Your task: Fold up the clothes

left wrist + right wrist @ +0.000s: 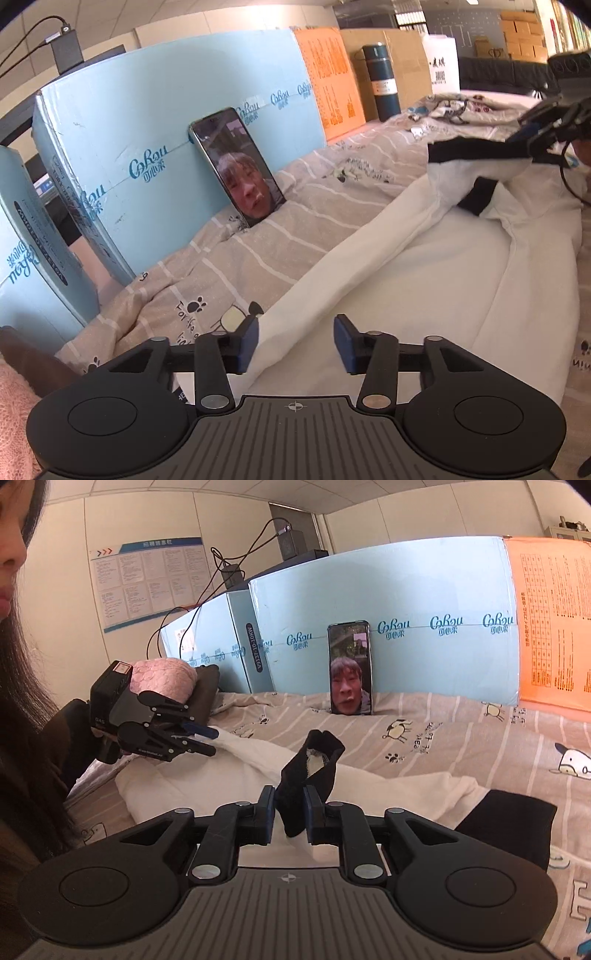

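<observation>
lying on patterned bedding (258,236), white garment (406,258), black cuff (306,775) between right gripper (290,814) pads, left gripper (295,343) open

We see the white garment (424,258) only in part — its near end passes under the left gripper (295,343) and out of view. In the right wrist view, the black cuff (308,771) hides whether the right gripper (290,812) presses it. We cannot read the wall poster (147,579) or the orange board (550,620) — the print is too small. The picture's edge crops the person (22,664).
</observation>
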`<state>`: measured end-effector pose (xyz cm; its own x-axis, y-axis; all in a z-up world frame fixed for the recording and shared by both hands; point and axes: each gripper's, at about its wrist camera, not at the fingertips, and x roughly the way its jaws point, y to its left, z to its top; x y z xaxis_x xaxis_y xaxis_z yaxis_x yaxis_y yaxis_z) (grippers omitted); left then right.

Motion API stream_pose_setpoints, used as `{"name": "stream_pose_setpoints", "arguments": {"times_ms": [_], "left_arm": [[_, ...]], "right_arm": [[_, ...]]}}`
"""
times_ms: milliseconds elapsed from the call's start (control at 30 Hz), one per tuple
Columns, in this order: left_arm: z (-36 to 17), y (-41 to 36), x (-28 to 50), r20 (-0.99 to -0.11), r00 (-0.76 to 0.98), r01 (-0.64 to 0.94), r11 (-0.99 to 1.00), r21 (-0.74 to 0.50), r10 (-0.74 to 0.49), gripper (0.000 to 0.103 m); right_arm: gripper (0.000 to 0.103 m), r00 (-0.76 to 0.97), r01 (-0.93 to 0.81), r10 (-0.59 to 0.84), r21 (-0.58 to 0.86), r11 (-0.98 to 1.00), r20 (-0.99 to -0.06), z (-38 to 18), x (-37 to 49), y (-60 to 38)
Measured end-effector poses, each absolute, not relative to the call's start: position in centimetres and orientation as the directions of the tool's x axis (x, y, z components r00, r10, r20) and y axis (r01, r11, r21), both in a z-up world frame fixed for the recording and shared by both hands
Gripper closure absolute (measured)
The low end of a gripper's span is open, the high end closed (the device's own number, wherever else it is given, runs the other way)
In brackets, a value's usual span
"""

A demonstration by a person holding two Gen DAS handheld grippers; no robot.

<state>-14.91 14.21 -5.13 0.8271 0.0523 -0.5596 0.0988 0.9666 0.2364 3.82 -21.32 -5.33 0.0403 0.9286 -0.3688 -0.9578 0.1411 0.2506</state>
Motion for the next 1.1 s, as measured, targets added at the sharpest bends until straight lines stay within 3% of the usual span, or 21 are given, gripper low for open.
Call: {"name": "stream_pose_setpoints", "arguments": {"times_ms": [33,133,167,267,400,567,733,900,1033,1100], "left_arm": [[-4.6,14.2,-14.9,-0.53,0.847,0.084,0.975,0.206,0.039,0.036],[-2.4,13.2,-14.1,-0.417,0.908,0.087,0.993,0.077,-0.047,0.022],[-1.8,12.7,-13.3,-0.388,0.917,0.11,0.994,0.022,-0.093,0.017],[-0.7,11.1,-10.0,-0.345,0.915,0.176,0.977,-0.122,-0.208,0.015],[-1.0,9.4,-4.8,-0.379,0.89,0.152,0.949,-0.276,-0.253,0.015],[-3.0,8.8,-0.9,-0.419,0.857,0.139,0.919,-0.369,-0.298,0.015],[-5.1,7.1,-0.3,-0.518,0.772,0.196,0.913,-0.357,-0.368,0.015],[-7.3,2.7,-4.2,-0.588,0.756,0.266,0.956,-0.128,-0.289,0.013],[-8.1,0.4,-5.5,-0.593,0.778,0.263,0.965,0.006,-0.208,0.01],[-8.2,0.6,-5.5,-0.594,0.776,0.257,0.966,-0.008,-0.211,0.009]], "right_arm": [[0.059,0.04,-0.956,0.929,0.255,0.142,-0.368,-5.5,3.5,-21.5],[0.056,0.029,-0.958,0.943,0.26,0.121,-0.331,-5.2,3.3,-21.7],[0.051,0.025,-0.958,0.948,0.265,0.113,-0.317,-5.1,3.4,-21.5],[0.03,0.033,-0.953,0.947,0.276,0.127,-0.321,-5.4,4.2,-20.4],[0.031,-0.001,-0.939,0.942,0.324,0.114,-0.336,-6.7,5.2,-19.2],[0.032,-0.143,-0.949,0.946,0.311,-0.048,-0.29,-6.3,3.6,-20.1],[0.032,-0.112,-0.957,0.946,0.288,-0.02,-0.304,-5.7,3.3,-21.5],[0.029,0.156,-0.872,0.955,0.418,0.253,-0.253,-5.5,6.9,-23.9],[0.028,0.303,-0.641,0.892,0.621,0.451,-0.336,-7.2,11.8,-23.3],[0.03,0.331,-0.544,0.853,0.657,0.521,-0.403,-8.0,13.3,-22.5]]}}
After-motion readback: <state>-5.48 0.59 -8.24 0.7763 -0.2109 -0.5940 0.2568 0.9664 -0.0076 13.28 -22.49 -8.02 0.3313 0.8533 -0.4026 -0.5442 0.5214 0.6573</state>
